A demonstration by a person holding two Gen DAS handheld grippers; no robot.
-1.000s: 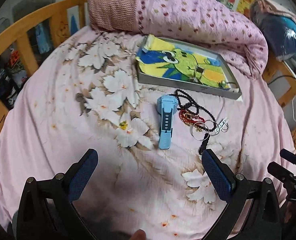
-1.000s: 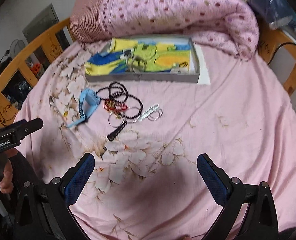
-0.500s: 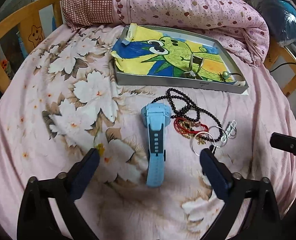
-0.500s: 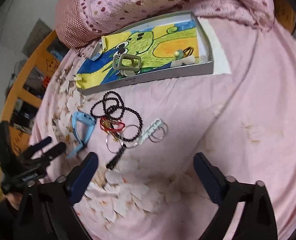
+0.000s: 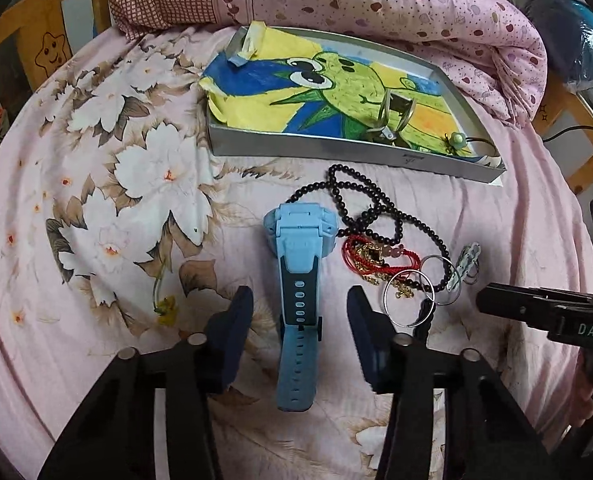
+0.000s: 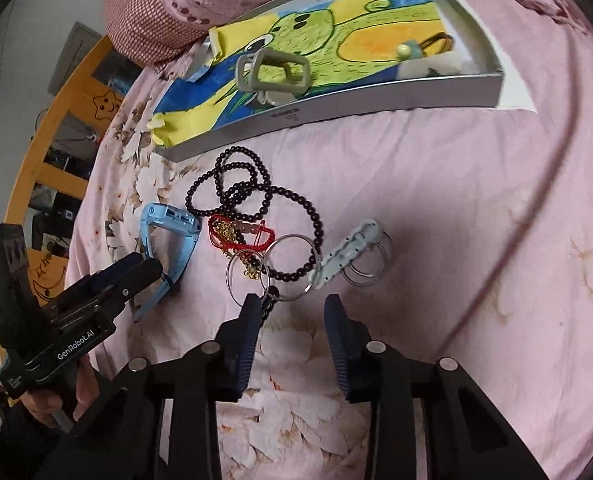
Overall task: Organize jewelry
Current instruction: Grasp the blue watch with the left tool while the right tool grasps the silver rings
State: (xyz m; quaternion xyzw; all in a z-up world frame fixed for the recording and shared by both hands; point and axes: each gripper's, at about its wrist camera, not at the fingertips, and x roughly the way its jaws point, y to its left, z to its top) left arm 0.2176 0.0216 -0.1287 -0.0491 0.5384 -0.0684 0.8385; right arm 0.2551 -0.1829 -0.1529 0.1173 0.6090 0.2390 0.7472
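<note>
A light blue watch [image 5: 299, 280] lies on the pink bed sheet, strap toward me. My left gripper [image 5: 300, 312] is open, its pads on either side of the strap, not touching it. In the right wrist view the left gripper [image 6: 136, 268] sits at the watch [image 6: 172, 236]. My right gripper [image 6: 290, 314] is open and empty, just short of two silver rings [image 6: 272, 268]. A black bead necklace [image 6: 252, 196], a red cord bracelet [image 6: 240, 232] and a pale hair clip [image 6: 344, 256] lie beside them. A grey tray [image 5: 328, 152] with a frog drawing holds a few small pieces.
A rolled pink quilt [image 5: 376, 4] lies behind the tray. A wooden bed rail [image 5: 44, 36] runs along the left side. A thin cable [image 6: 536, 184] crosses the sheet on the right in the right wrist view.
Both grippers moved forward and down toward the jewelry and narrowed their jaws. The left one now straddles the watch strap; the right one came up to the silver rings.
</note>
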